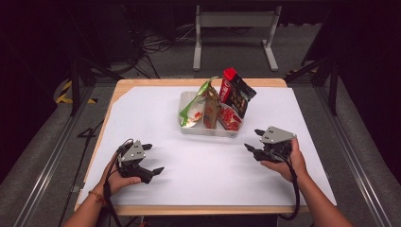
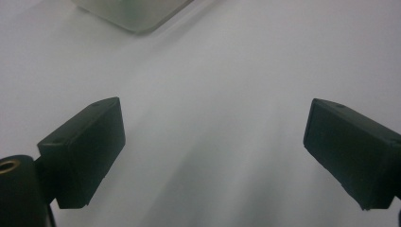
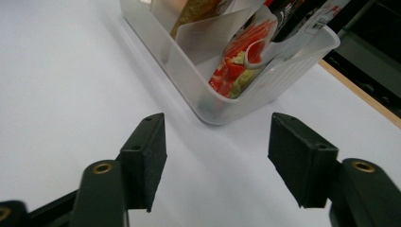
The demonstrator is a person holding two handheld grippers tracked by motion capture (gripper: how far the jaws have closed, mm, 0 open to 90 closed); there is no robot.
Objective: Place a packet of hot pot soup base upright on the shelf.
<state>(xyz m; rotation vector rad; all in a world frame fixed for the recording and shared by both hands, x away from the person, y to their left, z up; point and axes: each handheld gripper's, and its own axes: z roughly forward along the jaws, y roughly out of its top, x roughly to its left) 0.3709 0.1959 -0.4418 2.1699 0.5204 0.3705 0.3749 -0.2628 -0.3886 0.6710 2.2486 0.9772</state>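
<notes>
A clear bin (image 1: 208,130) of snack packets is seen at the centre of the high view, on the white sheet (image 1: 156,109). A green packet (image 1: 195,105) leans at its left, a black packet (image 1: 240,93) stands tilted at its upper right, and a red packet (image 1: 230,118) lies low at its right end. The right gripper (image 1: 252,141) is held just below and right of the bin, jaws spread and empty. The left gripper (image 1: 150,158) is held at the lower left of the frame, well apart from the bin, jaws likewise spread with nothing between them.

In the right gripper view the bin's near corner (image 3: 215,106) sits straight ahead between the jaws, with the red packet (image 3: 239,66) behind the wall. The step in hand is judged to be a reach for a packet. The right gripper would best be raised over the rim before closing, so that the wall is not pinched. A free top edge should be taken, and the packet drawn upward so its neighbours are not dragged. The bin could be steadied by the left gripper.
</notes>
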